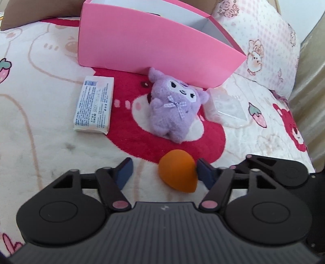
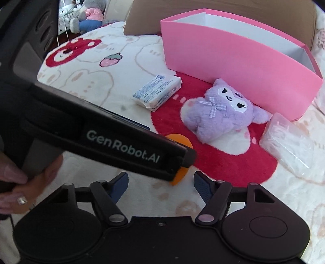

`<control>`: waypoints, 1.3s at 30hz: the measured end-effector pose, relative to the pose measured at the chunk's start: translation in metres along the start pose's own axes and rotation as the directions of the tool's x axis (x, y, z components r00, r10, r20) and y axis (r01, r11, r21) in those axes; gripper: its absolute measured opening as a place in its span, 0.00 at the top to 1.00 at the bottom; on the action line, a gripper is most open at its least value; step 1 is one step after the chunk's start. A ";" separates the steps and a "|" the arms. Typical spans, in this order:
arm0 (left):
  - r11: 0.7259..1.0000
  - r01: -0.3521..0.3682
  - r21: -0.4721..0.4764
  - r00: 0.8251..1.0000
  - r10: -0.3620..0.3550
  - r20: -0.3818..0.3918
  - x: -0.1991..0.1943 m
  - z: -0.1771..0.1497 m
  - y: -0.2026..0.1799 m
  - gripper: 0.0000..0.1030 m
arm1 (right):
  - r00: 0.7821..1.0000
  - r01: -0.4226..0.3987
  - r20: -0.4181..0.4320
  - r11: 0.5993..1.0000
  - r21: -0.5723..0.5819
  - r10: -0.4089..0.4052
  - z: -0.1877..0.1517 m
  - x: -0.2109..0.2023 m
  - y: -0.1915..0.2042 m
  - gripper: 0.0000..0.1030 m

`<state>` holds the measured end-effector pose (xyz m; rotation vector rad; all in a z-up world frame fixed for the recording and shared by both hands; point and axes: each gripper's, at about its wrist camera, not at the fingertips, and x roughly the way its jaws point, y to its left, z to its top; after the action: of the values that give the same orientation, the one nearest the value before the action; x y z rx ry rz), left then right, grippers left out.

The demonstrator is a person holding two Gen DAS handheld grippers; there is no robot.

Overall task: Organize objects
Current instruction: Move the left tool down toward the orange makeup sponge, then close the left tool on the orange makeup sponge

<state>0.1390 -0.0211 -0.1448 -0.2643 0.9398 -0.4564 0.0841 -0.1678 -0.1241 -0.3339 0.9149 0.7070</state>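
An orange teardrop sponge lies on the blanket between the fingers of my left gripper. The right pad touches the sponge; the left pad stands apart from it, so the jaws are open. In the right wrist view the left gripper's black housing crosses over the sponge and hides most of it. My right gripper hovers just behind, open and empty. A purple plush lies beyond, in front of an open pink box.
A white printed packet lies left of the plush and a clear plastic pack right of it. A pillow sits at the right behind the box, brown cardboard behind the box. A hand grips the left tool.
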 end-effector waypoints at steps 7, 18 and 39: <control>0.997 0.015 -0.080 0.996 -0.009 0.084 -0.009 -0.004 0.014 0.51 | 1.000 0.019 0.015 0.999 0.029 -0.019 0.014 0.000 0.001 0.46; 0.991 0.083 -0.109 0.995 -0.078 0.056 -0.009 -0.005 0.020 0.68 | 0.993 0.092 0.070 0.995 -0.026 -0.090 0.007 0.005 0.006 0.64; 0.970 0.200 -0.141 0.979 -0.191 0.076 -0.035 -0.005 0.016 0.62 | 0.984 0.161 0.105 0.964 -0.210 -0.141 0.010 -0.024 0.022 0.64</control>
<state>0.1216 0.0098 -0.1297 -0.5066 0.8919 -0.5570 0.0652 -0.1557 -0.0986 -0.5570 0.7198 0.6767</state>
